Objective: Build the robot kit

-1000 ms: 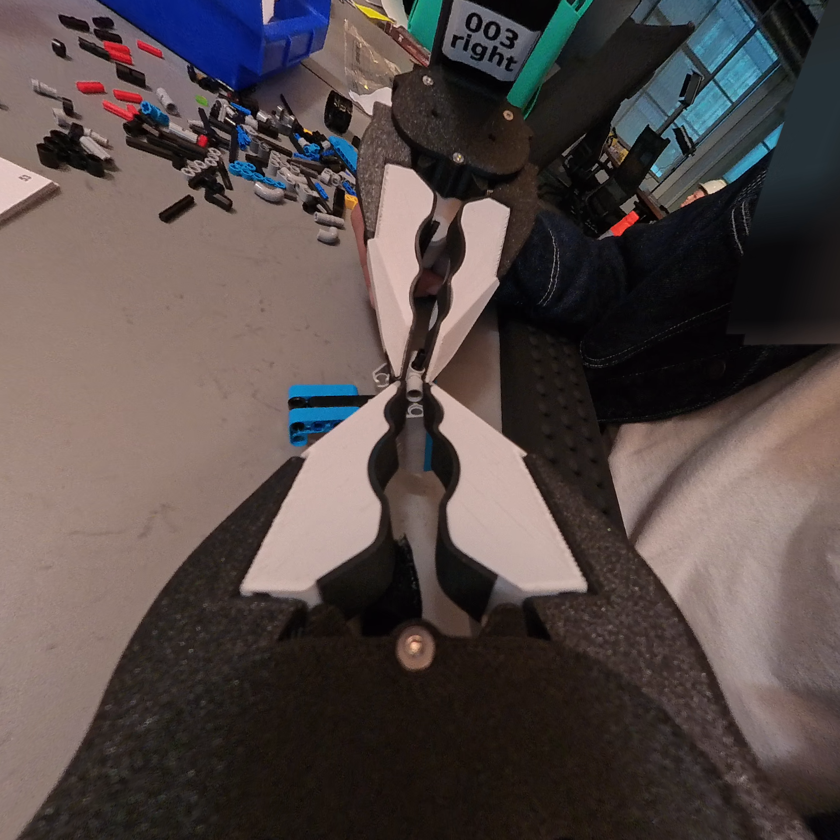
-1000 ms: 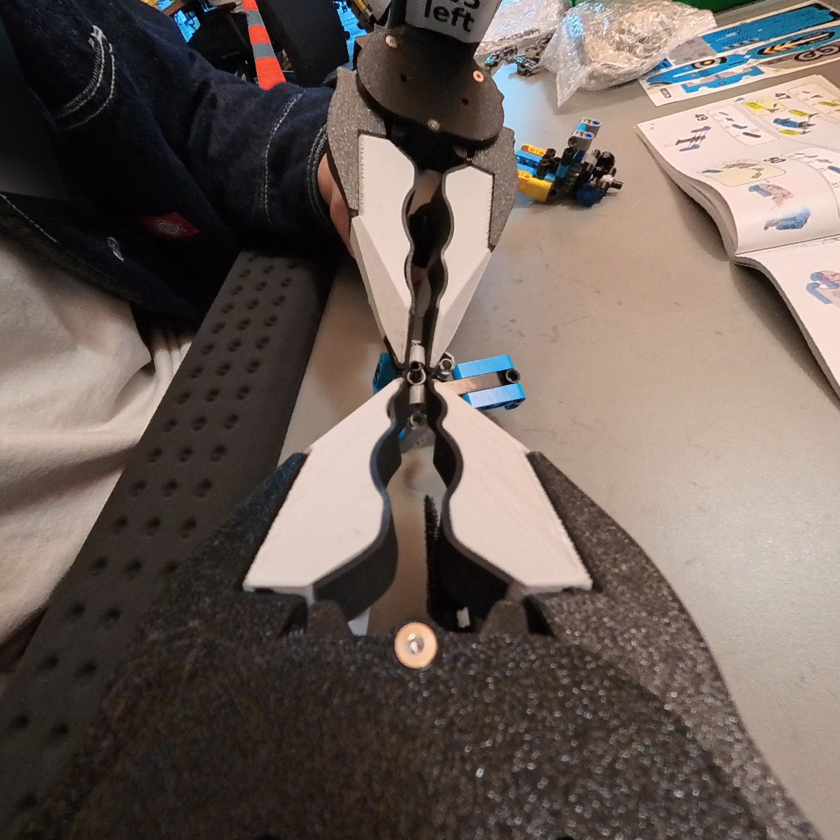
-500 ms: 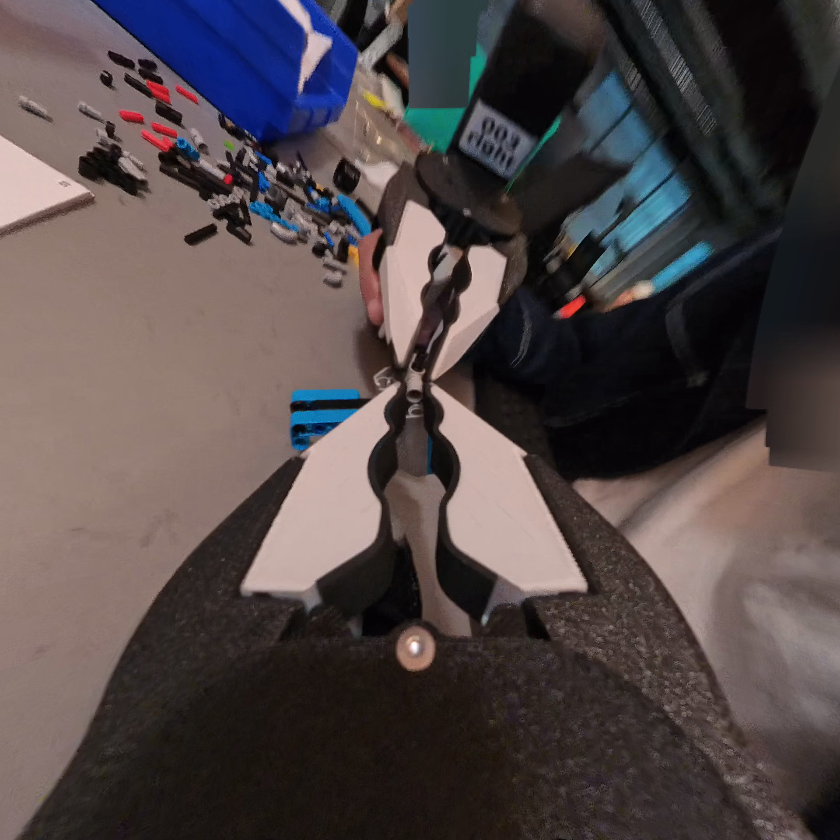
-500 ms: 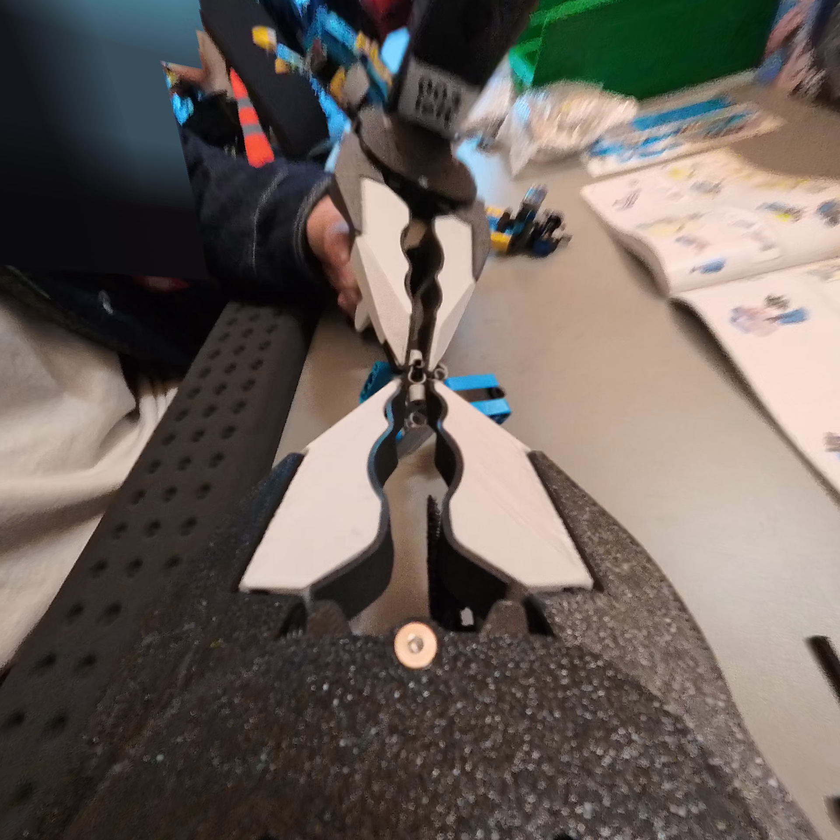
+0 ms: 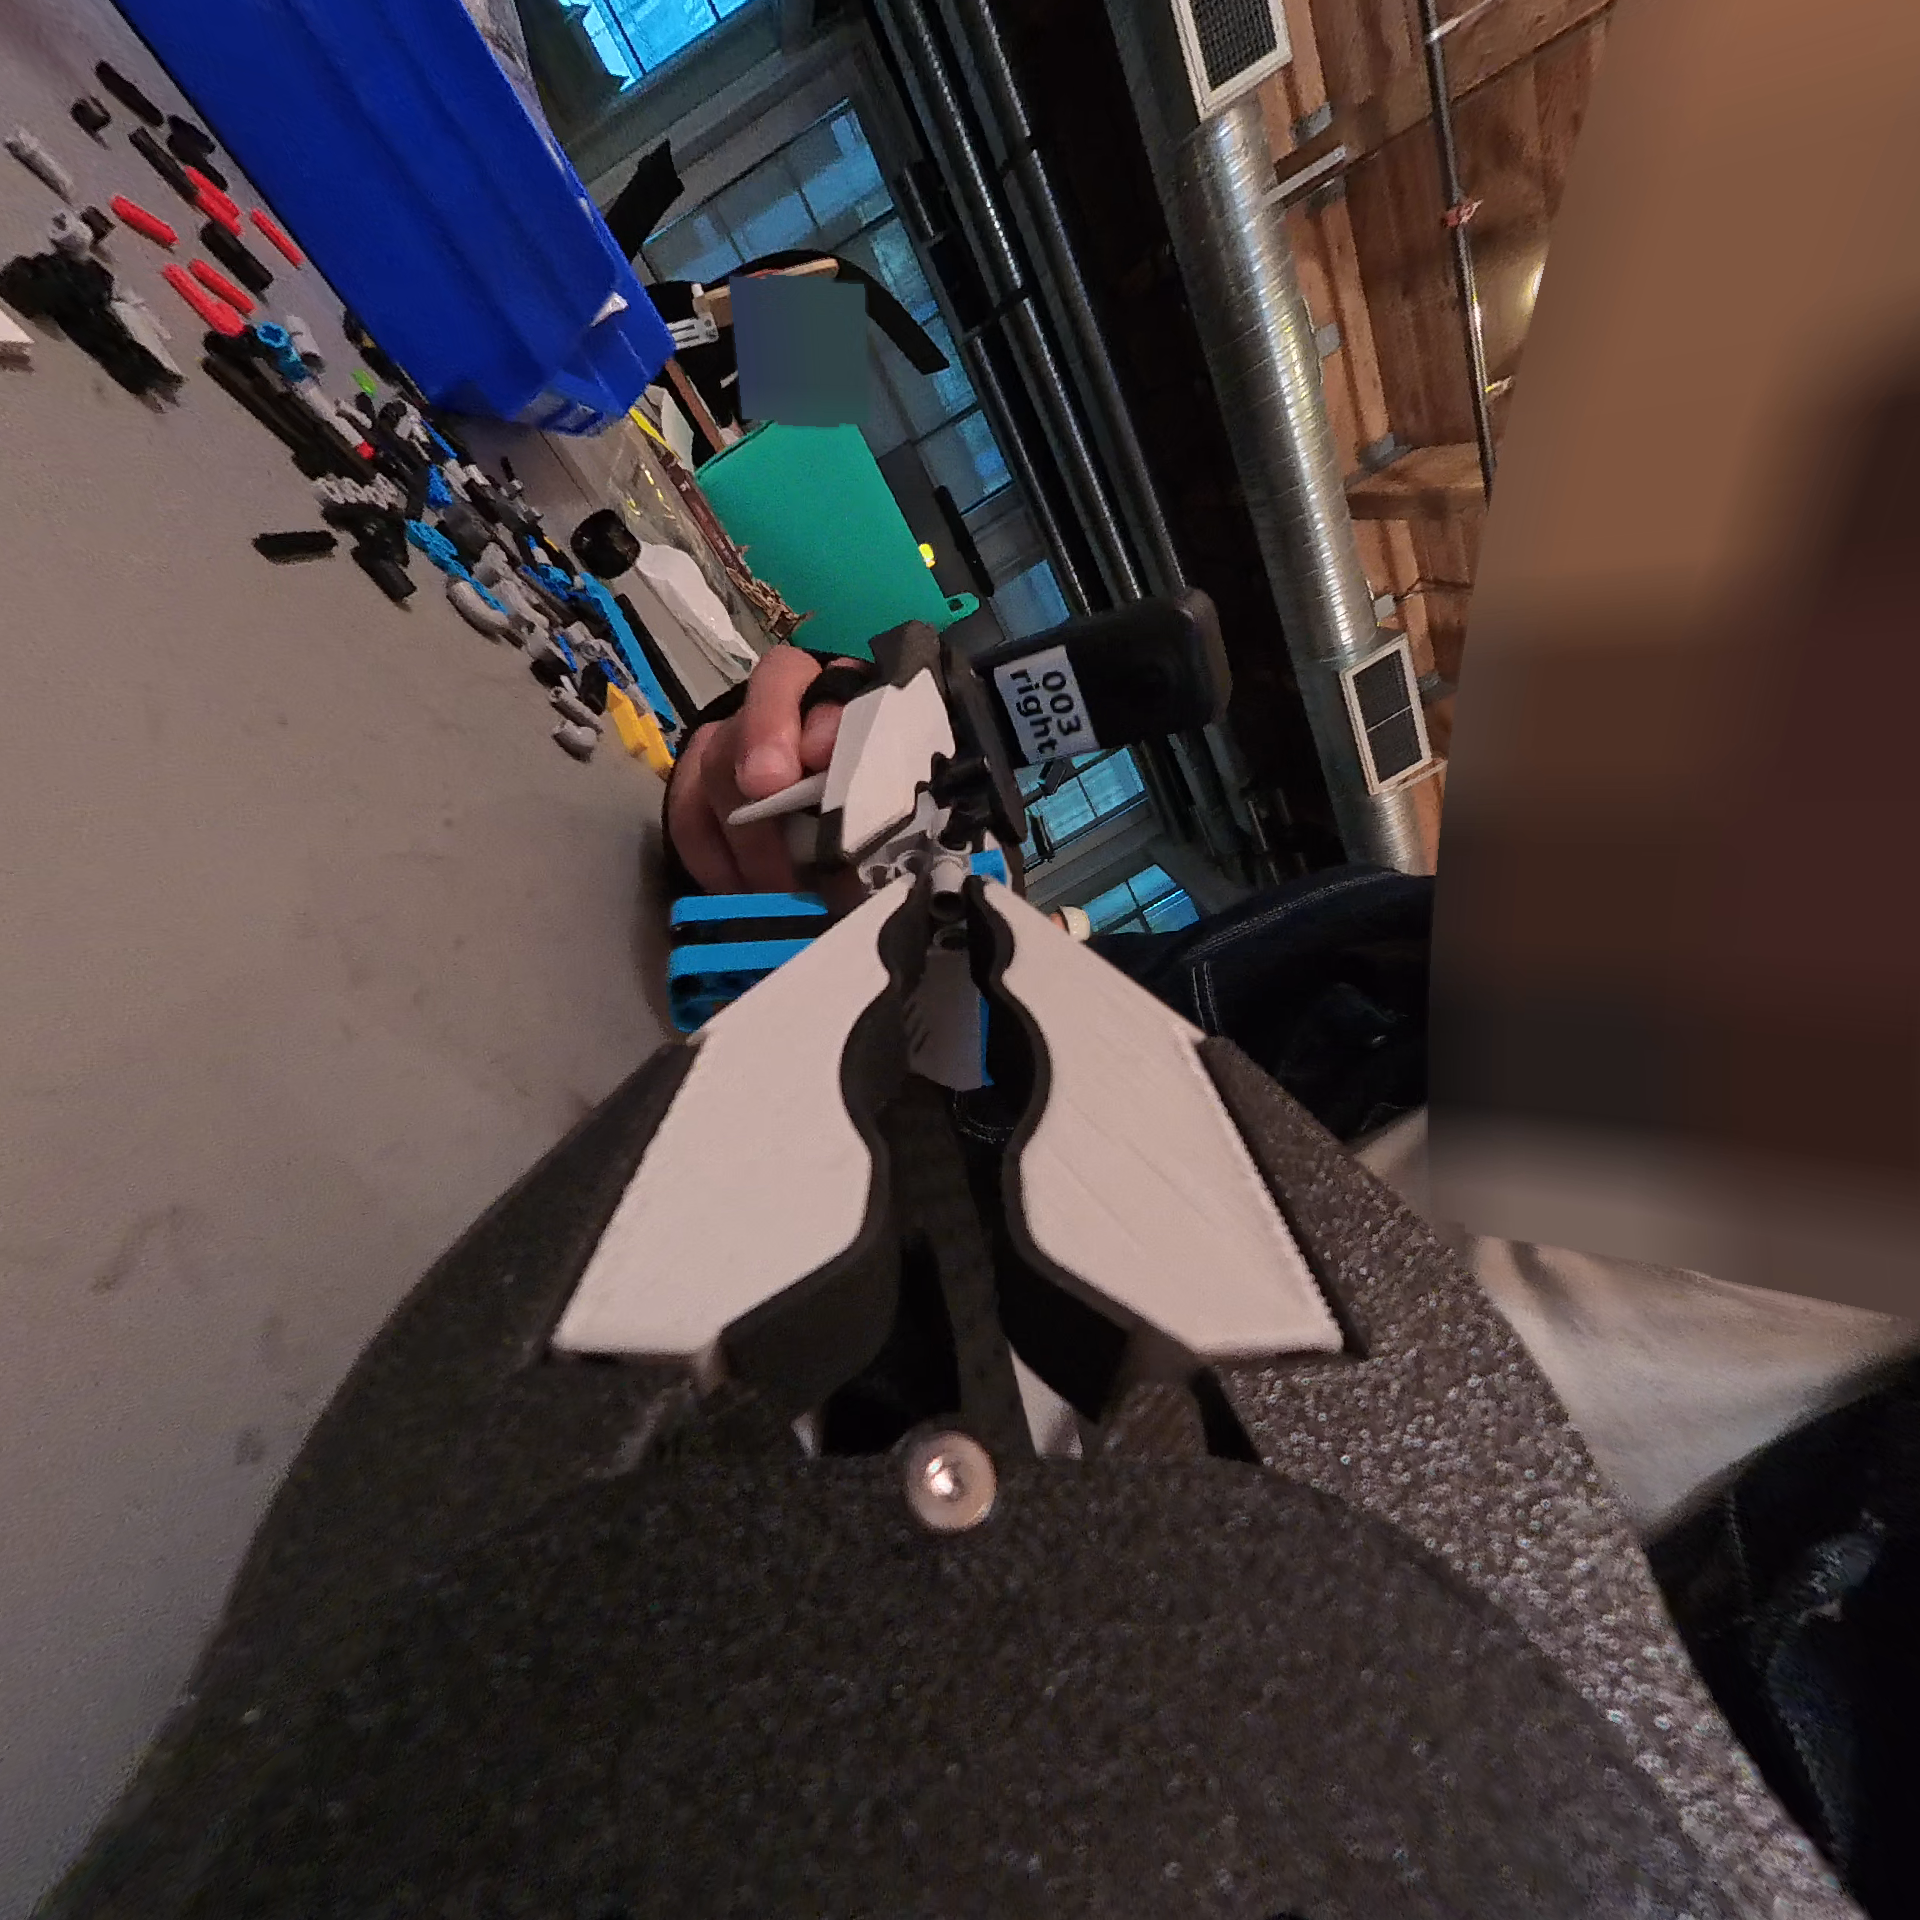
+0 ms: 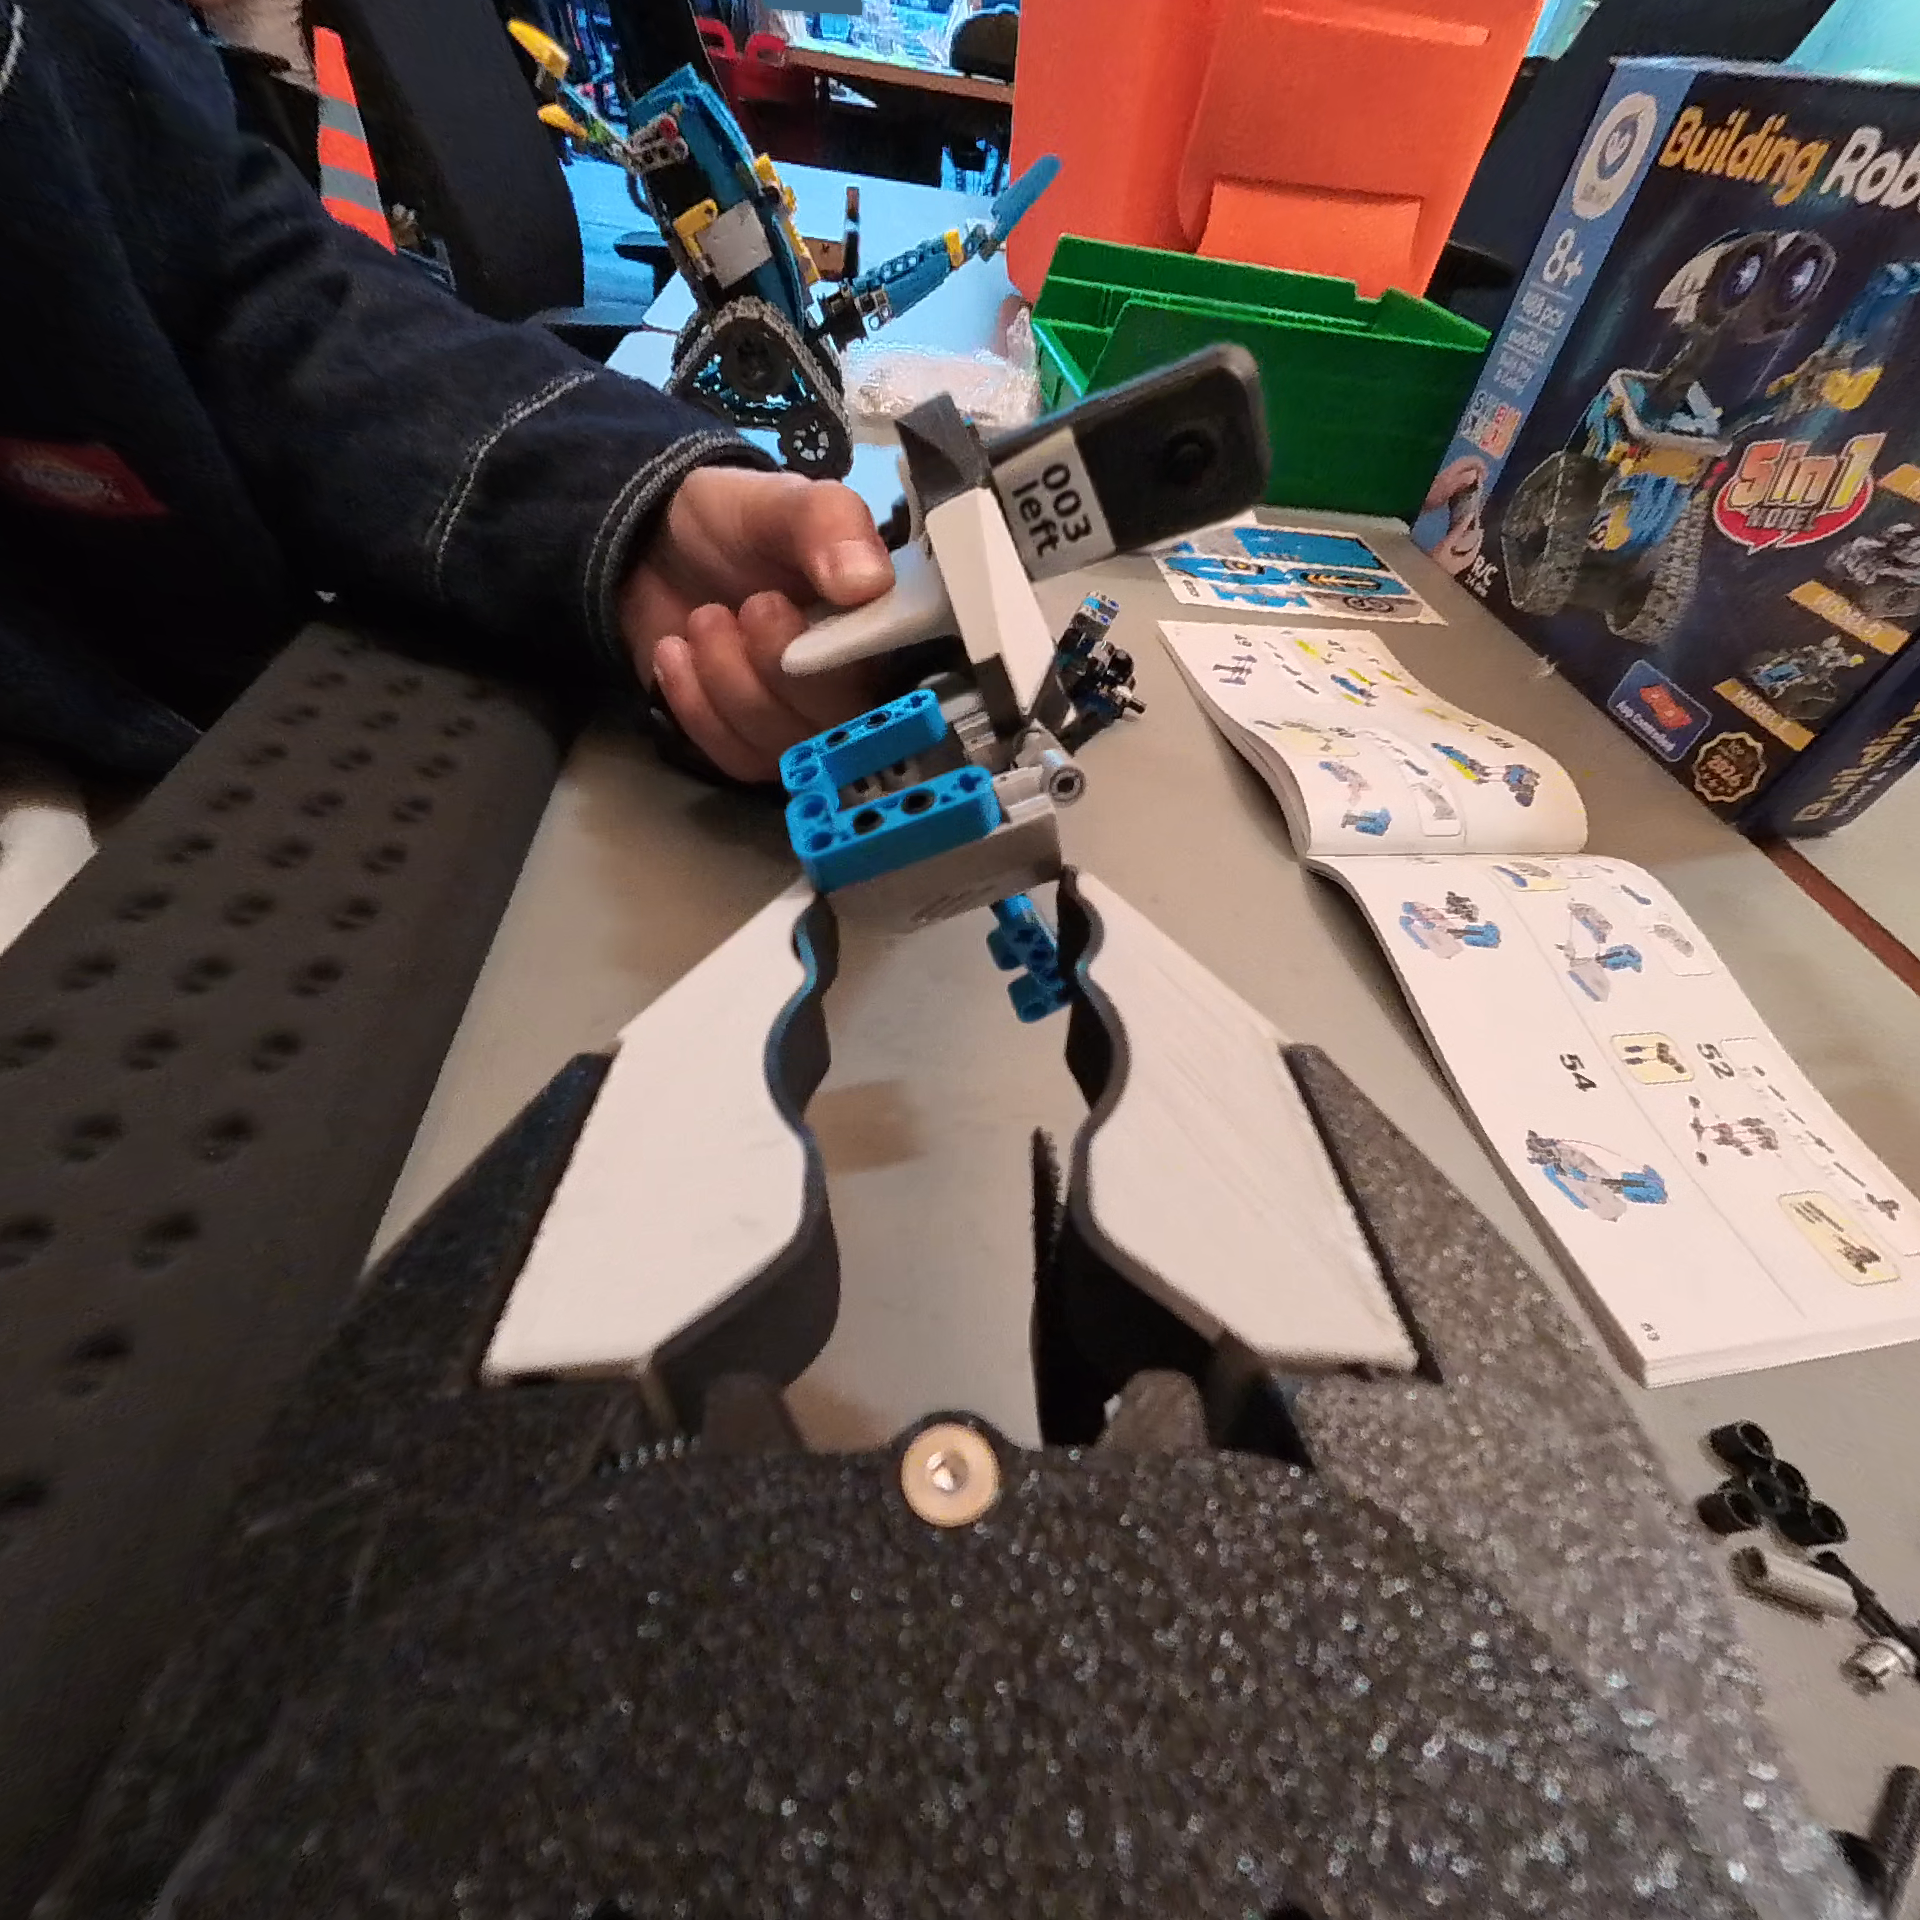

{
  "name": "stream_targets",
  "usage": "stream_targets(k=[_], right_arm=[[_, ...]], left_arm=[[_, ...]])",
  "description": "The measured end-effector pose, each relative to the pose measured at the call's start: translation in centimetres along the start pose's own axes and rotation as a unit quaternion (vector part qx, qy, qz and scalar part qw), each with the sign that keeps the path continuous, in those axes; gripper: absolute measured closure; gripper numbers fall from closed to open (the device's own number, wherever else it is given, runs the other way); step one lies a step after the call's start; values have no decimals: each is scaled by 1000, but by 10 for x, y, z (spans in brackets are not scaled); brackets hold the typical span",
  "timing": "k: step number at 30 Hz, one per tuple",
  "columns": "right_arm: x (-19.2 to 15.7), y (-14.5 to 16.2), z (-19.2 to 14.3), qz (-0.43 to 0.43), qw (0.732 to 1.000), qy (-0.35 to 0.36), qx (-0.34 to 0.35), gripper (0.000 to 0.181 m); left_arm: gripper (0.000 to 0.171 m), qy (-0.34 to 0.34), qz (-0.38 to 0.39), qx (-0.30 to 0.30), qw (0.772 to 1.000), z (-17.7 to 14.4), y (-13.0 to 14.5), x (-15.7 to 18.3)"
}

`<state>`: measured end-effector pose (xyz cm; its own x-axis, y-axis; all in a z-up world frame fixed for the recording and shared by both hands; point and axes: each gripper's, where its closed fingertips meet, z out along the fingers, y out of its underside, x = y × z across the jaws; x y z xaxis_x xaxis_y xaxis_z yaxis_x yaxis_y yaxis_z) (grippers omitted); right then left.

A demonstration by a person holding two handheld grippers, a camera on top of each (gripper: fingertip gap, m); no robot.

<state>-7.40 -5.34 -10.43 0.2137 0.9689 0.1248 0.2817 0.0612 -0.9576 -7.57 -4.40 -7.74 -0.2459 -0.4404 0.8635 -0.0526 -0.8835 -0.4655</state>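
A small assembly of blue beams on a grey block (image 6: 883, 821) hangs above the grey table (image 6: 1195, 831). My left gripper (image 5: 945, 899) is shut on its grey part, and the blue beams (image 5: 727, 956) stick out to the left of the fingers. In the right wrist view the left gripper (image 6: 1023, 727) comes down onto the assembly from above, held by a hand (image 6: 748, 623). My right gripper (image 6: 948, 899) is open, with its tips on either side of the grey block's lower edge. In the left wrist view the right gripper (image 5: 904, 847) is turned sideways just beyond my tips.
An open instruction booklet (image 6: 1507, 987), a toy box (image 6: 1714, 416) and a green bin (image 6: 1299, 384) lie to the right. A built tracked model (image 6: 748, 312) stands behind. Loose parts (image 5: 312, 416) and a blue bin (image 5: 416, 208) are far left. A black perforated strip (image 6: 260, 935) lines the near edge. The tips of both grippers are at nearly the same place.
My right gripper, shut on a small pin before, has opened wide. Both grippers have tilted up and turned relative to each other, and the assembly has risen off the table with the left gripper.
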Motion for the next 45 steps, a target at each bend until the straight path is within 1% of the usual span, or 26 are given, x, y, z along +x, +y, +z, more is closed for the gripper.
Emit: stream_targets(k=[3,5,6,7,8,10,12,14,15,16,17,18,21,23,26,27,29,31,33,35,38,41,45], right_arm=[[2,-1,-3,32,999,-10,6,140],[6,-6,-7,60,998,-17,21,141],[8,-8,-9,77,996,-21,31,141],[10,-12,-12,94,994,-26,43,141],[12,-14,-14,109,992,-32,53,141],[11,-17,-16,125,989,-43,63,141],[9,-17,-15,129,989,-48,61,141],[8,-16,-12,128,989,-47,59,141],[8,-18,-12,132,988,-47,65,141],[9,-19,-13,137,987,-47,69,142],[9,-19,-13,141,986,-50,69,142],[8,-19,-12,141,986,-51,67,142],[8,-14,-10,116,991,-36,50,142],[3,-15,-11,109,991,-52,56,143],[-2,-21,-16,110,987,-81,84,144],[-1,-19,-15,120,985,-87,83,142],[-3,-15,-12,131,984,-100,75,143],[-6,-21,-12,121,983,-100,91,150],[-4,-19,-14,100,988,-86,85,173],[-2,-18,-15,98,989,-80,76,173],[-3,-16,-14,84,992,-75,65,174],[-4,-15,-16,90,990,-87,59,175],[-5,-14,-17,92,990,-94,55,175]], left_arm=[[163,-9,5,0,1000,0,-2,-2],[130,-31,54,-7,998,0,-3,0],[114,-54,95,-14,994,-1,-3,-1],[103,-84,148,-27,985,-1,-1,-3],[100,-108,202,-44,973,1,4,-3],[93,-154,299,-72,939,6,12,-7],[94,-185,387,-84,899,12,16,-5],[105,-202,448,-99,865,16,23,-5],[111,-212,466,-105,852,17,26,-7],[113,-222,477,-105,844,17,25,-9],[117,-227,479,-101,842,17,24,-9],[124,-230,475,-95,844,17,21,-9],[126,-219,463,-84,855,15,17,-6],[126,-195,454,-99,864,15,23,-3],[127,-172,450,-88,872,15,22,6],[127,-161,447,-82,876,16,22,10],[127,-150,443,-83,880,17,24,12],[127,-147,450,-84,877,20,26,13],[127,-149,448,-94,876,21,29,10],[127,-154,445,-91,877,20,27,10],[127,-150,421,-96,889,18,27,9],[127,-143,415,-100,893,17,27,10],[127,-128,387,-93,908,15,25,14]])
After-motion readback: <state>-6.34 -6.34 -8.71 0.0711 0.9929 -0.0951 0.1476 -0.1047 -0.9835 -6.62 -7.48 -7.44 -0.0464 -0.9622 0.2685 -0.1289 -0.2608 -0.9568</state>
